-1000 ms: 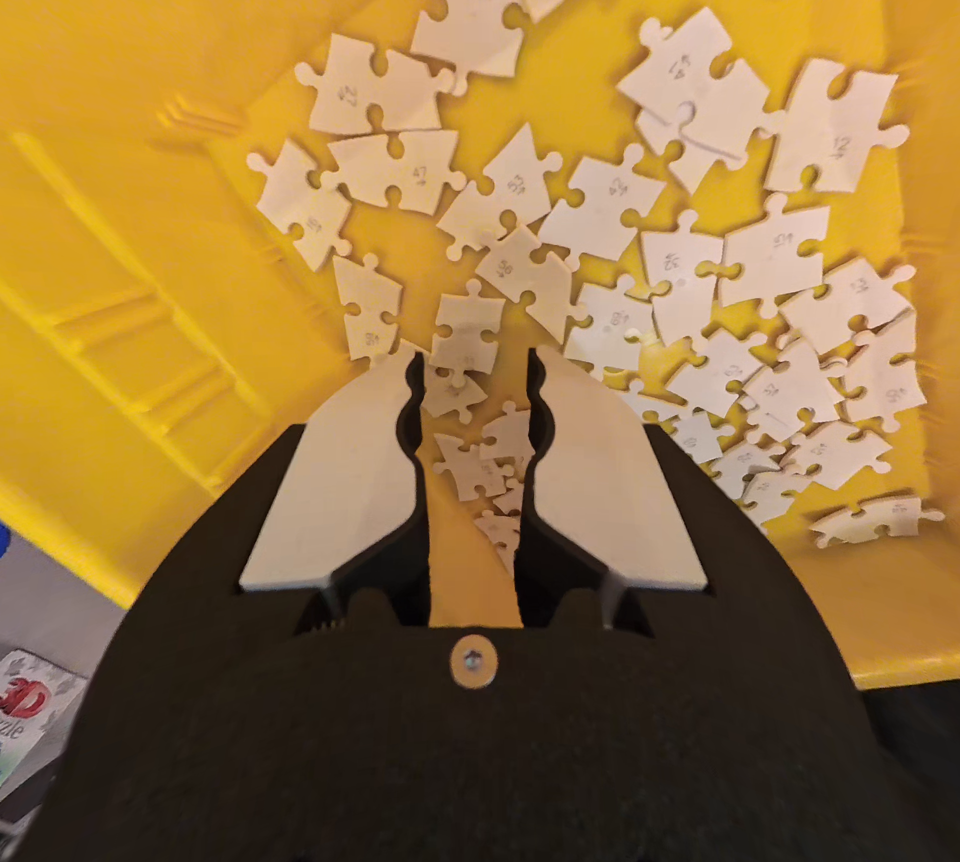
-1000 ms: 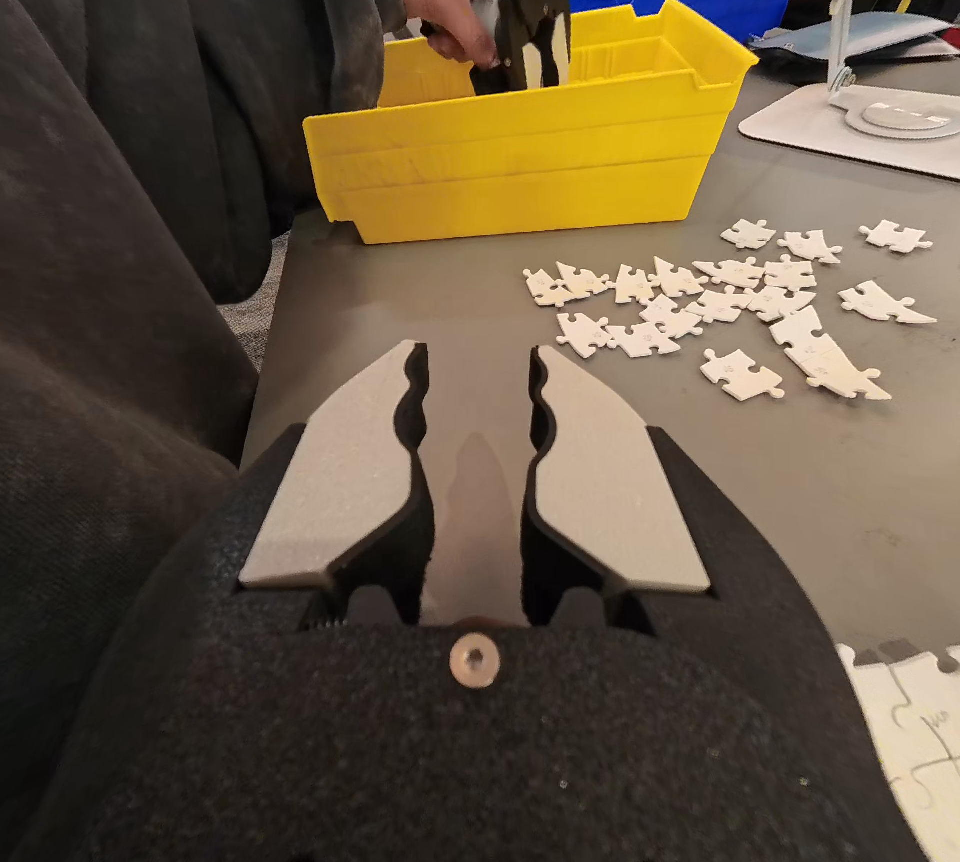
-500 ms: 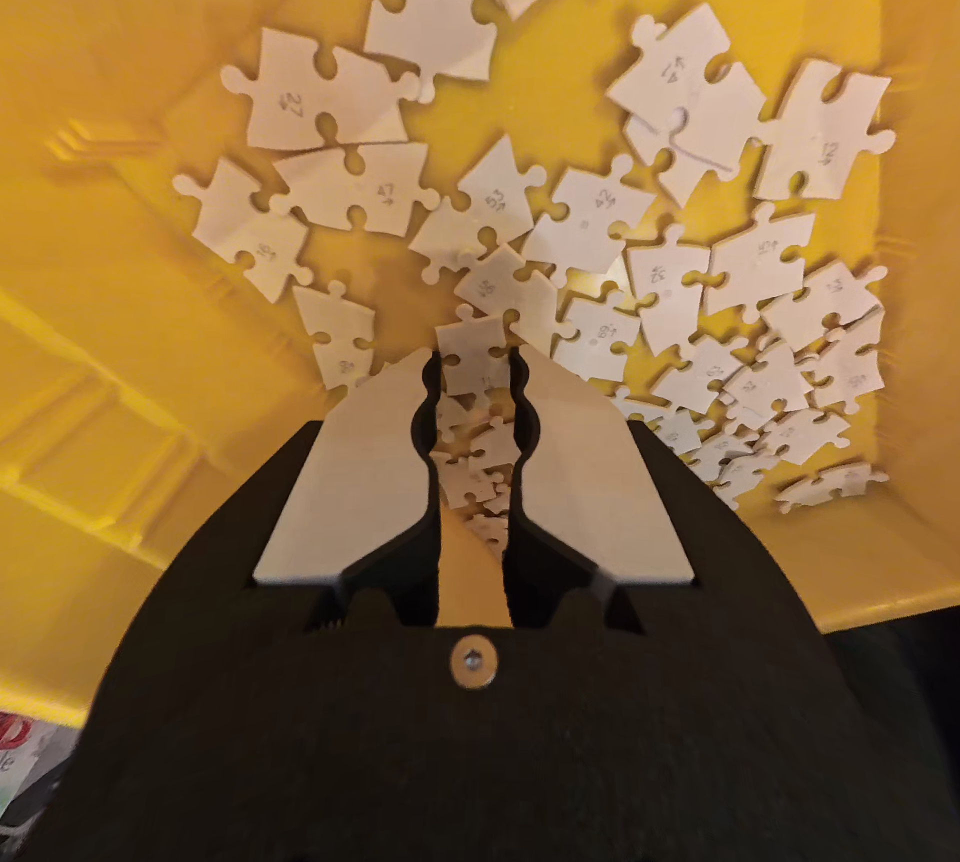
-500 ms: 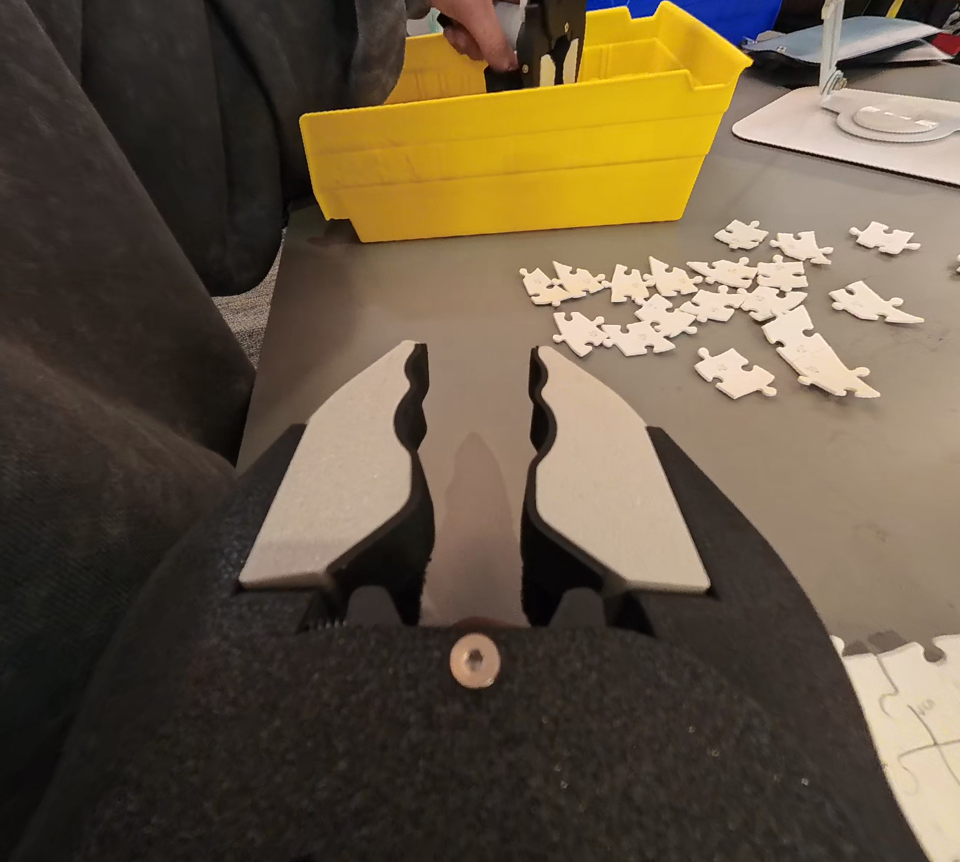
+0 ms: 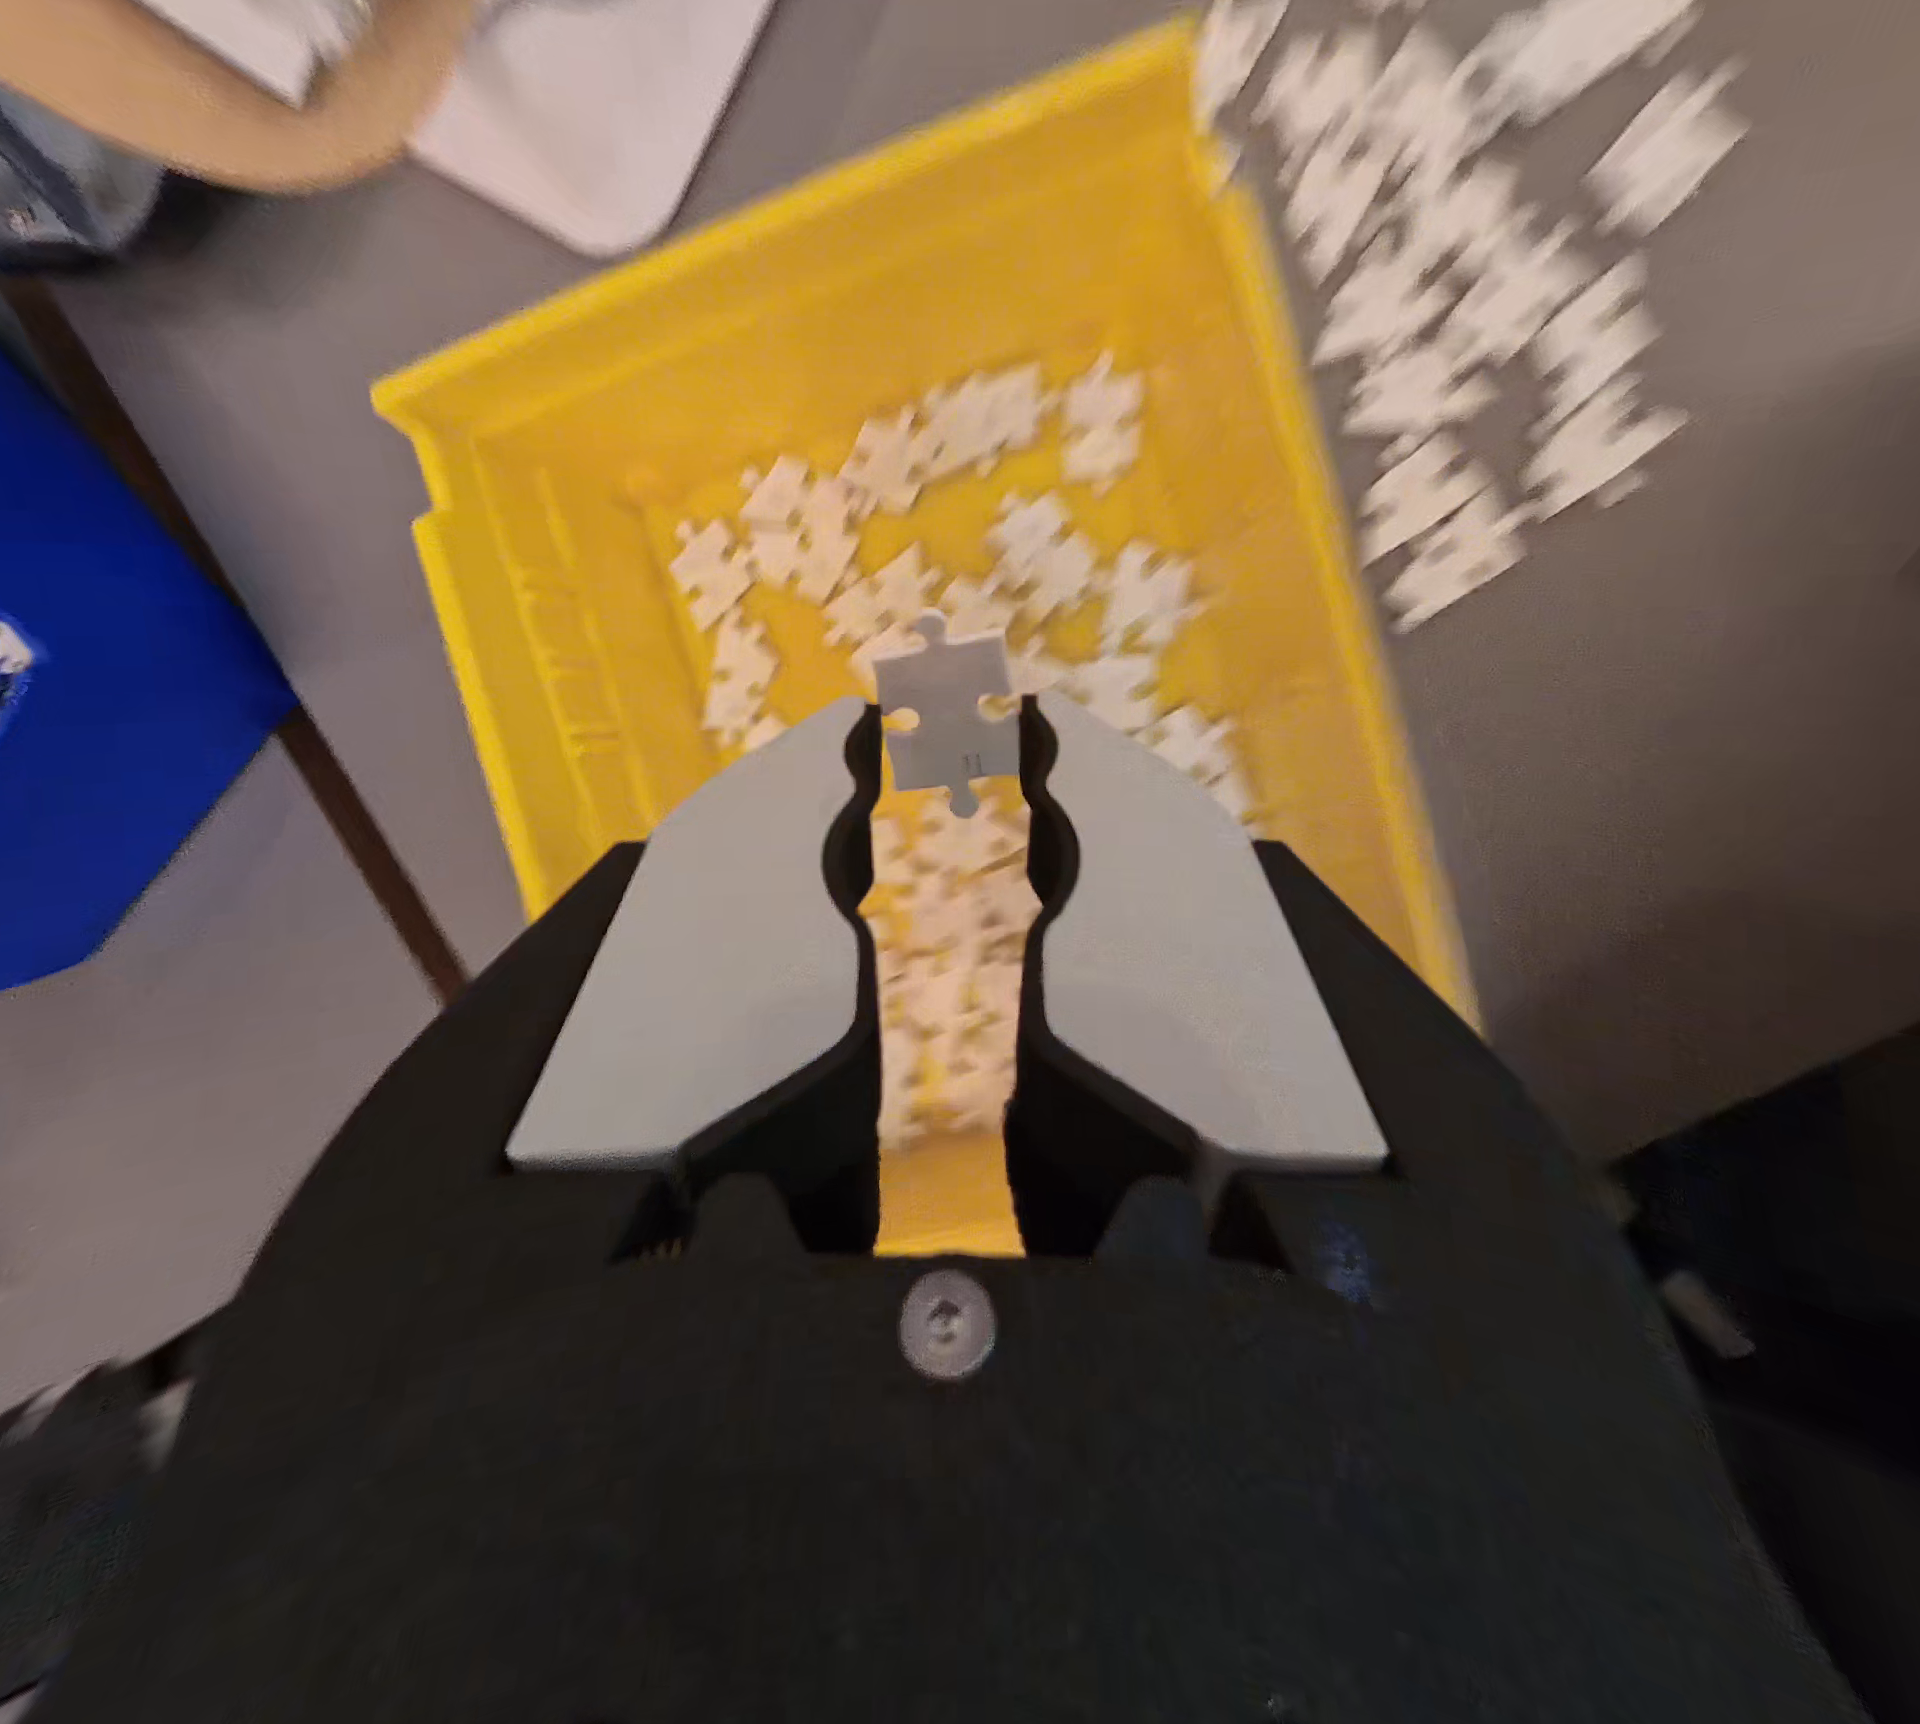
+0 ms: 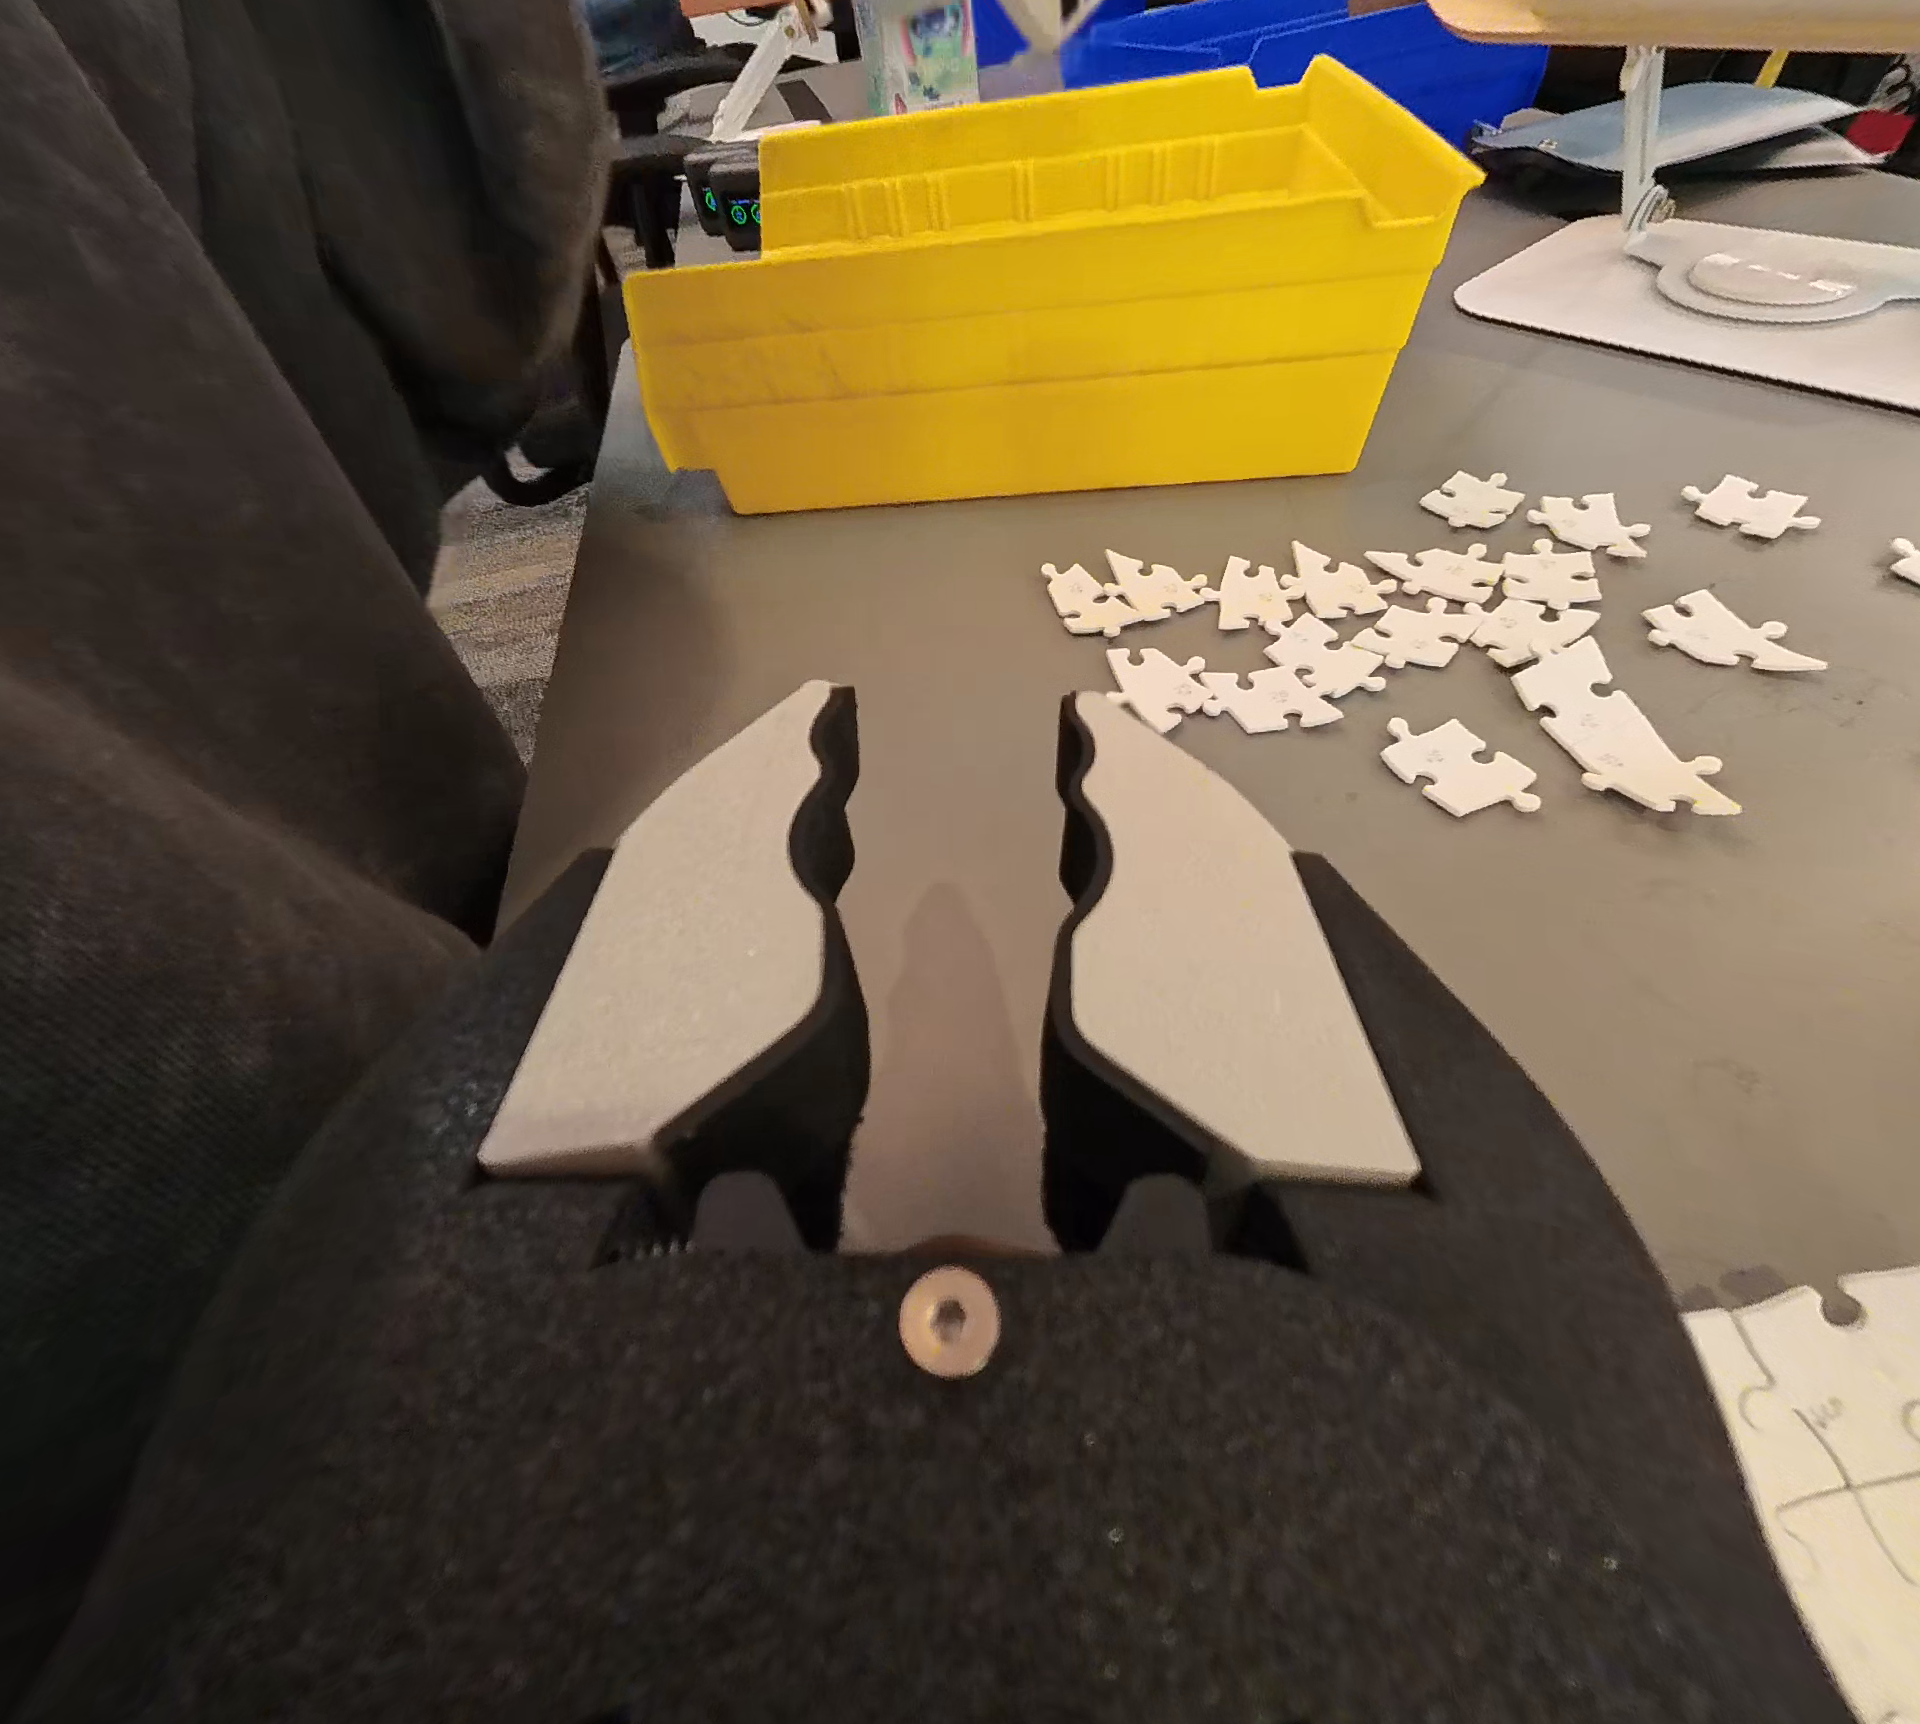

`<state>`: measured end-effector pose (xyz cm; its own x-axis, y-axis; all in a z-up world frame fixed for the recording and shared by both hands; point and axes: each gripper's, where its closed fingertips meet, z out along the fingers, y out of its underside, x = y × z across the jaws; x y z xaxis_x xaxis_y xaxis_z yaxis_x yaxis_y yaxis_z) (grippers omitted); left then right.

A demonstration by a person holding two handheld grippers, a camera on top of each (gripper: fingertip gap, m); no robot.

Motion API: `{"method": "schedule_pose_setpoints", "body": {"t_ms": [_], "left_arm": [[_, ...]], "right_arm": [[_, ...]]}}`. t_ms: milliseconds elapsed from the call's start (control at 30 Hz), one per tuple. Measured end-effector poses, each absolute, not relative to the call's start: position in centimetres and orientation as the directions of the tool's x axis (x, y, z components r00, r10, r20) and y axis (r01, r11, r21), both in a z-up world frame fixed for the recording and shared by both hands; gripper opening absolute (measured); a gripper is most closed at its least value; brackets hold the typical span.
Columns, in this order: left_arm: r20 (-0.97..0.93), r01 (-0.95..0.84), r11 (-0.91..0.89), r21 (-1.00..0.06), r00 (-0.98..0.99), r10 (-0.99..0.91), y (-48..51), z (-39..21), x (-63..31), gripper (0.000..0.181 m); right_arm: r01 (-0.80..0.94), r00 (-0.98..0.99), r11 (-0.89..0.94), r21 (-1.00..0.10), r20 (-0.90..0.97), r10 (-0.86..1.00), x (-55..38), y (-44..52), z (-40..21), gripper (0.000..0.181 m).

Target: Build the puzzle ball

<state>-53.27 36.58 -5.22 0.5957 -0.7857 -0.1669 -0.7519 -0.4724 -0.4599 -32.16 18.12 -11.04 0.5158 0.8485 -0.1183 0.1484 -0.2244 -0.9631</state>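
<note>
My left gripper (image 5: 951, 713) is shut on a white puzzle piece (image 5: 943, 708) and holds it high above the yellow bin (image 5: 468, 531), which has several white pieces (image 5: 914, 521) on its floor. In the right wrist view the left gripper (image 6: 1049, 27) hangs above the yellow bin (image 6: 1039, 386), blurred. My right gripper (image 6: 956, 718) is open and empty, low over the grey table. Several loose white pieces (image 6: 1351, 625) lie on the table to its right. Joined pieces (image 6: 1829, 1487) show at the lower right edge.
A dark sleeve (image 6: 260, 427) fills the left of the right wrist view. Blue bins (image 6: 1351, 43) stand behind the yellow one, and one (image 5: 94, 687) lies left of it. A white stand base (image 6: 1714, 292) with a board above sits at back right. More loose pieces (image 5: 1455, 220) lie beside the bin. My right fingertips sit around 30 centimetres from my left ones.
My left gripper closed on a puzzle piece down in the bin and has lifted it well above the bin. My right gripper has stayed open and nearly still.
</note>
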Motion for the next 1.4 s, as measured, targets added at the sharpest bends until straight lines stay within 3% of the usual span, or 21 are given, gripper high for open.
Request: {"method": "schedule_pose_setpoints", "body": {"t_ms": [100,167,433,533,767,1000,1200,1267,1400], "left_arm": [[0.049,-0.586,-0.541,-0.604,0.65,-0.759,32.1,-2.1,-47.5,0.025],[0.183,-0.54,-0.584,-0.606,0.62,-0.763,28.4,-2.7,-43.1,0.025],[0.387,-0.664,-0.676,-0.32,0.559,-0.733,18.8,-14.6,-29.2,0.025],[0.35,-0.738,-0.626,-0.253,0.533,-0.77,16.5,-16.7,-26.7,0.025],[0.291,-0.845,-0.492,-0.21,0.427,-0.856,11.9,-18.3,-21.1,0.025],[0.212,-0.833,-0.533,-0.15,0.5,-0.84,10.5,-19.3,-18.9,0.025],[0.168,-0.812,-0.561,-0.164,0.537,-0.827,10.4,-19.3,-18.6,0.026],[0.16,-0.805,-0.561,-0.195,0.538,-0.828,10.5,-18.9,-18.7,0.038],[0.125,-0.769,-0.528,-0.36,0.522,-0.844,11.6,-16.2,-19.8,0.042]], "right_arm": [[0.141,0.518,-0.21,-0.967,-0.108,0.848,-31.9,18.0,-10.4,0.036],[0.163,0.54,-0.206,-0.965,-0.088,0.837,-31.3,17.9,-10.3,0.036],[0.24,0.598,-0.163,-0.957,0.014,0.801,-26.3,15.2,-9.9,0.033],[0.258,0.654,-0.182,-0.949,0.033,0.756,-23.1,14.1,-10.4,0.033],[0.224,0.793,-0.352,-0.909,-0.04,0.607,-15.5,12.8,-13.0,0.033],[0.138,0.83,-0.481,-0.866,-0.164,0.534,-11.8,12.4,-14.0,0.036],[0.133,0.823,-0.458,-0.879,-0.16,0.545,-11.7,12.2,-13.4,0.036],[0.159,0.823,-0.449,-0.879,-0.133,0.552,-11.9,12.1,-13.5,0.036],[0.185,0.813,-0.417,-0.89,-0.1,0.574,-12.5,12.1,-13.3,0.036]]}}
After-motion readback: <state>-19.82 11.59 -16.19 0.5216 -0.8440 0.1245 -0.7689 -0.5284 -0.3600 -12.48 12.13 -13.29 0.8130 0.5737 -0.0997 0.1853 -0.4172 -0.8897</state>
